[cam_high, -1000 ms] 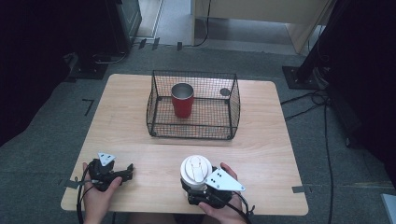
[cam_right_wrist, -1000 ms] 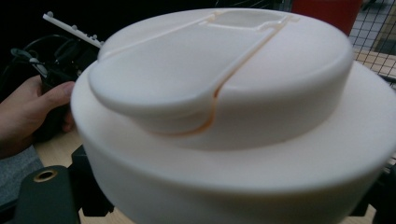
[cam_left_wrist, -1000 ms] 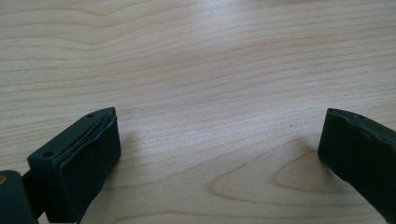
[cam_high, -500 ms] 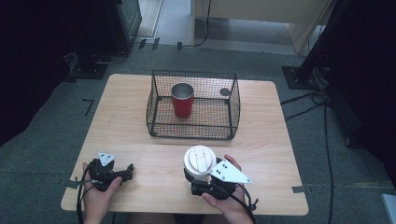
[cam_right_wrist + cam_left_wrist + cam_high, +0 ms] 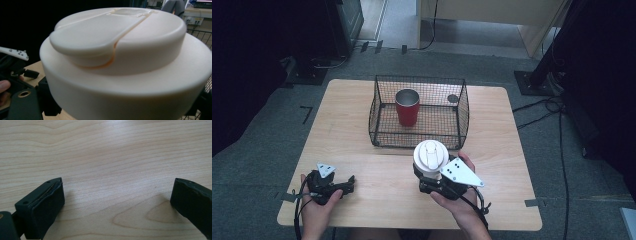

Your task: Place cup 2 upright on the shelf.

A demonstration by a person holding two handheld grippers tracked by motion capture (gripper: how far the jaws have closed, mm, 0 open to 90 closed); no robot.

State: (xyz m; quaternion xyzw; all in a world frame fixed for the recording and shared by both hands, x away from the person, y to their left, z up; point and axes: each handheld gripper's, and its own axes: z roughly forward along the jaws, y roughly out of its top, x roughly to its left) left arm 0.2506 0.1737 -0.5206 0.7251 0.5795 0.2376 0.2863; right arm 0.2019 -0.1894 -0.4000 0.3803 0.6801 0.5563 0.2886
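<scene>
The right tongs (image 5: 428,176) are clamped on a white lidded cup (image 5: 430,156), held above the near middle of the bench (image 5: 347,135), just in front of the near wall of the black wire basket (image 5: 419,111). In the right gripper view the cup's white lid (image 5: 120,42) (a flip-tab cap with a faint orange stain along the tab's edge) looms close, with the basket mesh showing at the far right behind it. Inside the basket a red tumbler (image 5: 407,107) with a metal rim stands upright in the left half, and a small dark round object (image 5: 453,98) sits by the far right corner; what it is I cannot tell. The left tongs (image 5: 348,182) rest on the bench at its near left corner, jaws spread wide with only bare wood between them, gripping nothing.
</scene>
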